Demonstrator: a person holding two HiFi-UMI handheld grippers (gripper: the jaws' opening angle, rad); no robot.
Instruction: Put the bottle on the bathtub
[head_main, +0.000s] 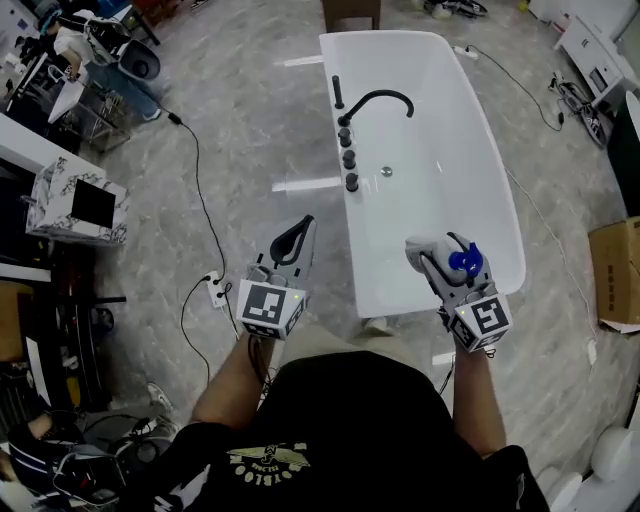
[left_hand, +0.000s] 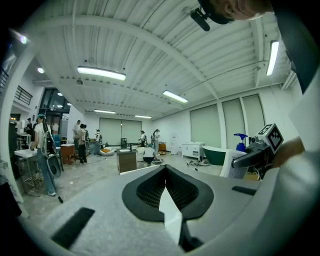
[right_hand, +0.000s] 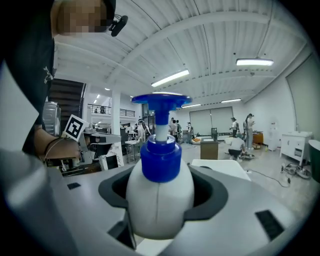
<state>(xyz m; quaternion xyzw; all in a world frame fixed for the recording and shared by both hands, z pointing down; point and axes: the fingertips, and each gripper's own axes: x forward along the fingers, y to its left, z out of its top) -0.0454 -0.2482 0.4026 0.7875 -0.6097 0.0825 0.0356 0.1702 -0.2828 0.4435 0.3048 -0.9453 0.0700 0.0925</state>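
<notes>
A white pump bottle with a blue cap and pump head is held between the jaws of my right gripper, which is shut on it. In the head view the bottle's blue top shows at the right gripper, just over the near right rim of the white bathtub. My left gripper is to the left of the tub over the grey floor, jaws together with nothing between them. From the left gripper view the bottle appears at far right.
A black faucet and several black knobs line the tub's left rim. A power strip and cable lie on the floor at left. A cardboard box stands at right. Shelves and clutter fill the left edge; people stand far off.
</notes>
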